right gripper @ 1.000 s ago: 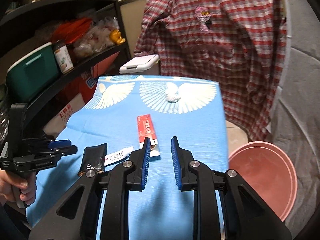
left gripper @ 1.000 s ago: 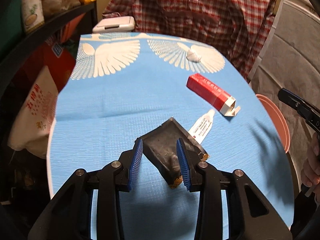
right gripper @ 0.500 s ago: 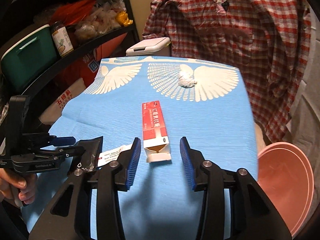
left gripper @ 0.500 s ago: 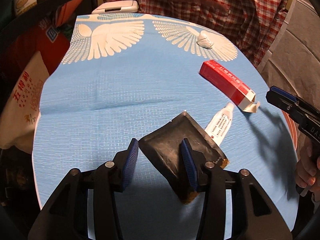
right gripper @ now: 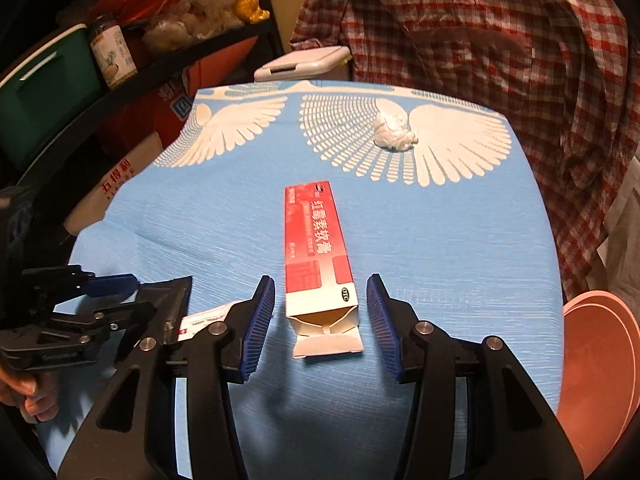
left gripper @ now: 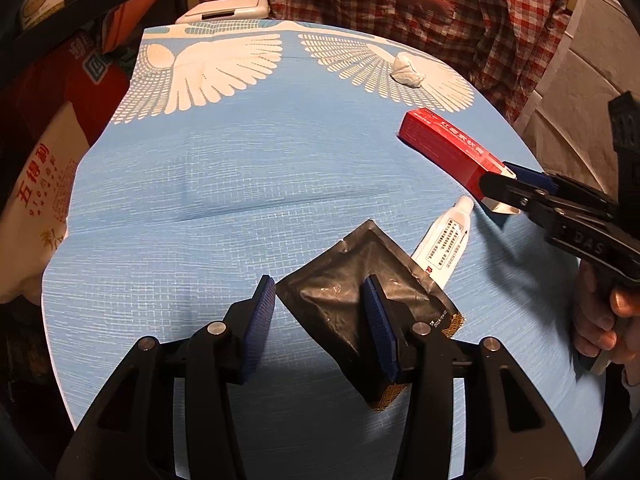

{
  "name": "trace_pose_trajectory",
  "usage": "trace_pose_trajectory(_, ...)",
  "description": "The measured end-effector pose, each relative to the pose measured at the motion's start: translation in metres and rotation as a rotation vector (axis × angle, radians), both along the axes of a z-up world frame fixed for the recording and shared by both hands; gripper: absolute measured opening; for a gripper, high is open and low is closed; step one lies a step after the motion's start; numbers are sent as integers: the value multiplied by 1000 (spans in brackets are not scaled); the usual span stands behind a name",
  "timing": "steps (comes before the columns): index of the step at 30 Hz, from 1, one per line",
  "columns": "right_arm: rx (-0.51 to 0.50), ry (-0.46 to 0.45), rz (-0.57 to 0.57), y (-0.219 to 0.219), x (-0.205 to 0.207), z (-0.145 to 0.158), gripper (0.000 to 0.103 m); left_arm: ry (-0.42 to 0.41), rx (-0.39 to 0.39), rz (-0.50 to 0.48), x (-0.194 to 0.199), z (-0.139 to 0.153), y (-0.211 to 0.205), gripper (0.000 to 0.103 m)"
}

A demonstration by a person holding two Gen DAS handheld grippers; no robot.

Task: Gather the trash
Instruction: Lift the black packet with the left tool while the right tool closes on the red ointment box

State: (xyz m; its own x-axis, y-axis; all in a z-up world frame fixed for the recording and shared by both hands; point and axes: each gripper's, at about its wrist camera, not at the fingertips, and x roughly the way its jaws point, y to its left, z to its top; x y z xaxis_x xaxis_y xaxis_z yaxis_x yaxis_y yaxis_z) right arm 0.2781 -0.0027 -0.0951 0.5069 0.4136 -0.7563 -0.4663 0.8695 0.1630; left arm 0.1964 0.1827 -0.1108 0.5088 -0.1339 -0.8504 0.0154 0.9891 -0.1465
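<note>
Red carton (right gripper: 316, 248) between opening right claw (right gripper: 320, 320) pads, ungripped; left claw (left gripper: 318, 322) open astride black pouch (left gripper: 360, 304).

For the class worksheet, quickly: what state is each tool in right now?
Left tool: open, over the black packet, not gripping.
Right tool: opening, the red box between its fingers, not gripped.

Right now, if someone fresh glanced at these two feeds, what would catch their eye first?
The red carton, open end toward the camera, lies between the opening fingers of the right gripper, untouched. The left gripper straddles a corner of the black foil pouch beside a white tube. A crumpled white tissue sits far back on the blue cloth.
</note>
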Motion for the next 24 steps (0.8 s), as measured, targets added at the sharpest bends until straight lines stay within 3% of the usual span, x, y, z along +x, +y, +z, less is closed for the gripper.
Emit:
trace_pose_trajectory(2, -6, -3, 0, 0, 0, 0, 47, -1, 3, -5, 0, 0, 0, 43)
trace_pose_trajectory(6, -24, -16, 5, 0, -3, 1, 36, -7, 20, -33, 0, 2, -9, 24)
trace_pose_trajectory(8, -24, -24, 4, -1, -5, 4, 36, -8, 31, -56, 0, 3, -13, 0)
trace_pose_trajectory(11, -17, -36, -3, -4, -7, 9, 35, -7, 47, -64, 0, 4, -14, 0)
trace_pose_trajectory(15, 4, -47, -9, -10, -11, 19, 35, -24, 6, -53, -2, 14, -9, 0)
trace_pose_trajectory(16, 7, -52, -8, -11, -13, 22, 35, -36, -1, -55, -3, 17, -9, 1)
trace_pose_trajectory(18, 12, -62, -6, -14, -16, 27, 35, -54, -6, -73, -6, 23, -15, 23)
trace_pose_trajectory(19, 13, -64, -4, -16, -17, 28, 35, -61, 2, -73, -8, 24, -18, 56)
trace_pose_trajectory(20, 12, -65, -5, -17, -18, 28, 35, -76, 35, -61, -10, 25, -23, 74)
trace_pose_trajectory(24, 7, -67, -6, -24, -23, 30, 35, -25, 39, -56, -5, 17, -36, 76)
